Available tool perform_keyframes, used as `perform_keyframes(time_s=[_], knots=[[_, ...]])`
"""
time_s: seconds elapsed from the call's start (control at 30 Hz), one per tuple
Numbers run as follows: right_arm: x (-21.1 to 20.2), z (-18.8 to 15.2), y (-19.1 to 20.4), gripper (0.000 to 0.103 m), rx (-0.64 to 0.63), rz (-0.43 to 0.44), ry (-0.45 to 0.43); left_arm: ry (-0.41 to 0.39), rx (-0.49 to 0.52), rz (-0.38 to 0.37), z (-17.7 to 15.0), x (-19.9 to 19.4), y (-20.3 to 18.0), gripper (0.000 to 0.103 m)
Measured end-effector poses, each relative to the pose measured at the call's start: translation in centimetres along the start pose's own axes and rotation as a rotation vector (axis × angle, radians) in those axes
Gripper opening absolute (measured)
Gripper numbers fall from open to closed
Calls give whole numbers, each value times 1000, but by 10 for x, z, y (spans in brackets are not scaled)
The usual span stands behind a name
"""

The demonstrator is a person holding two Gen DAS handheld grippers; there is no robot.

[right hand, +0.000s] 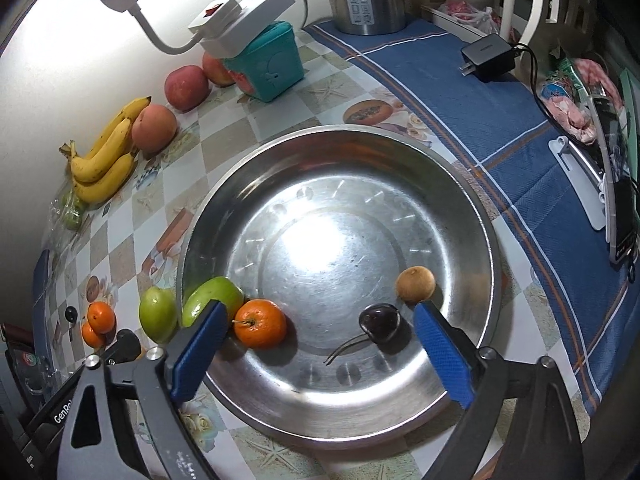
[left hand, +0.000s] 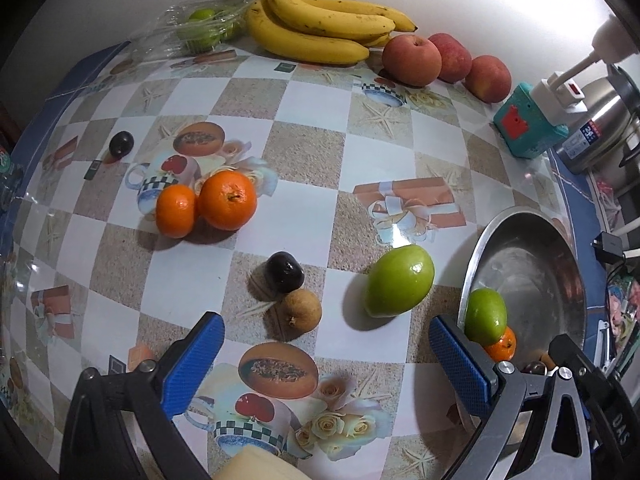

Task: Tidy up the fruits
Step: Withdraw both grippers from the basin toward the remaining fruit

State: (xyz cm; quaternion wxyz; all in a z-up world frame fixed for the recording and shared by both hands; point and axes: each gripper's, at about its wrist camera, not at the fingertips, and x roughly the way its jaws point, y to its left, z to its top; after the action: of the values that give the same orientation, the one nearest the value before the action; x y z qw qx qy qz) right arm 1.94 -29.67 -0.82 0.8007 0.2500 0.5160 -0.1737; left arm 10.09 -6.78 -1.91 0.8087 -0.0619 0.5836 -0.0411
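Both claws are spread wide and hold nothing. In the left wrist view, the left claw hovers low over the table; just ahead, at lower centre, a brown longan touches a dark cherry, and to their right a green fruit lies with its long axis tilted up to the right. Judging by this, the left claw is the nearer one for these loose pieces, the longan almost straight ahead between its fingers. Farther, centre left, sit two oranges; at the top edge, bananas and apples. The right wrist view alone shows the bowl's contents beneath the right claw: an orange, green fruit, cherry and longan.
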Motion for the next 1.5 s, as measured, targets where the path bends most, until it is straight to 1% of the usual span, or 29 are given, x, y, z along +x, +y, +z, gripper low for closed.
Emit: perform_keyframes(time_s=[0.2, 0.33, 0.43, 0.6, 0.73, 0.83, 1.03, 1.17, 1.4, 1.5], knots=[[-6, -1, 11, 103, -46, 7, -33, -7, -19, -22, 1, -3, 5, 103], [-5, -3, 19, 103, -80, 7, -31, 0, -35, -3, 2, -5, 11, 103], [-3, -6, 26, 103, -92, 29, -24, 8, -62, 10, 3, -7, 21, 103], [-4, -13, 44, 103, -151, 49, -33, -18, -91, 52, 7, -14, 40, 103], [-6, -19, 60, 103, -192, 102, -34, -54, -116, 78, 12, -23, 56, 103], [-6, -24, 72, 103, -223, 119, -34, -75, -127, 95, 15, -30, 68, 103], [-9, -31, 88, 103, -282, 101, -54, -112, -145, 131, 22, -41, 92, 103], [-8, -34, 98, 103, -297, 139, -54, -123, -147, 165, 26, -45, 107, 103], [1, -43, 123, 103, -364, 155, -32, -125, -156, 206, 30, -46, 132, 103], [3, -47, 133, 103, -388, 163, -32, -129, -145, 237, 31, -47, 139, 103]])
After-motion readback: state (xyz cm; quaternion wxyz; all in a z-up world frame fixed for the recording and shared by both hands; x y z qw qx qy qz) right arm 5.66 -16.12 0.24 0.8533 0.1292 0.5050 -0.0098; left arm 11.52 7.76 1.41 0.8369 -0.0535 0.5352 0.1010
